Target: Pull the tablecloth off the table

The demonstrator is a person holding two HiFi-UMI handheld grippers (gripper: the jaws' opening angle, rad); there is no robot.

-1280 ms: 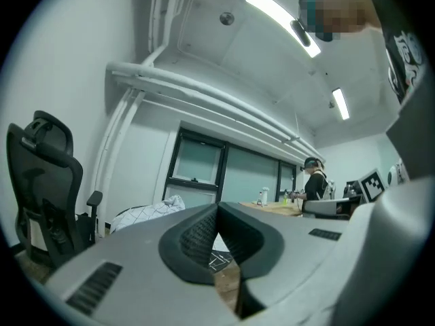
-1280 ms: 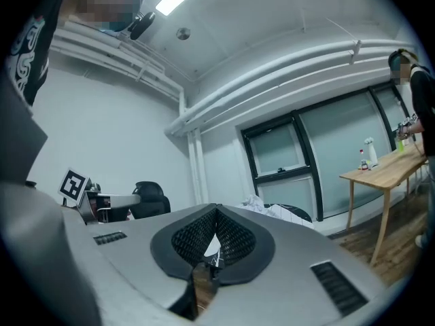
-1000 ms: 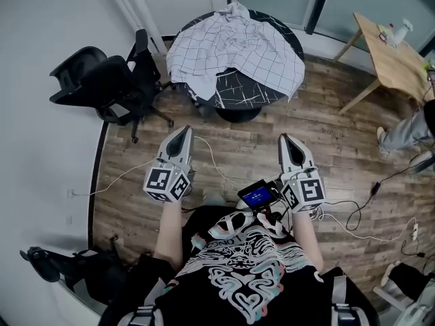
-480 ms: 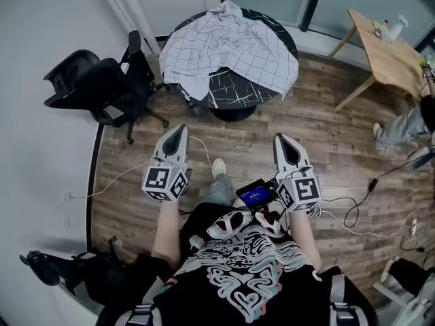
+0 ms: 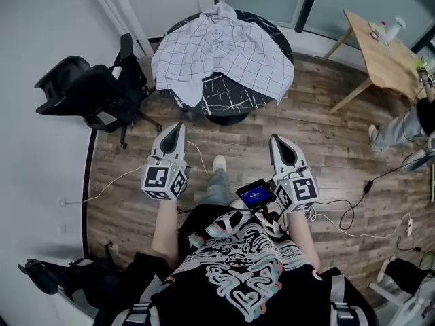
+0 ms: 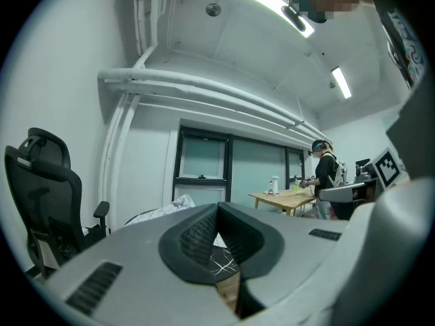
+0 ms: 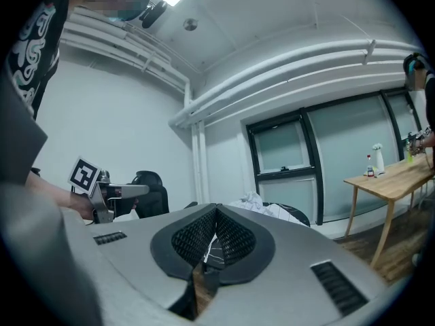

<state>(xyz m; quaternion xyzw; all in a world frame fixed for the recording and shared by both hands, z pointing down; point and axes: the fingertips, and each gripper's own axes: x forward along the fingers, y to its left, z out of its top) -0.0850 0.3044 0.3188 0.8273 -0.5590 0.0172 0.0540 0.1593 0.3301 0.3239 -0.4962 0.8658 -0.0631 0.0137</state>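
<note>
A white grid-patterned tablecloth (image 5: 221,49) lies crumpled over a round black marbled table (image 5: 231,94) at the top centre of the head view, part of the dark top bare at the front. The cloth also shows far off as a white heap (image 6: 166,211) in the left gripper view and behind the jaws (image 7: 262,206) in the right gripper view. My left gripper (image 5: 178,126) and right gripper (image 5: 277,140) are held level above the wooden floor, well short of the table. Both are shut with nothing between the jaws.
A black office chair (image 5: 85,94) stands left of the table by the white wall. A wooden side table (image 5: 387,53) with bottles is at the right, a person (image 5: 404,128) beside it. Cables (image 5: 353,212) trail over the floor on the right.
The person has stepped forward: the table and cloth sit slightly lower and nearer in the head view. Both grippers moved ahead with the body, still shut.
</note>
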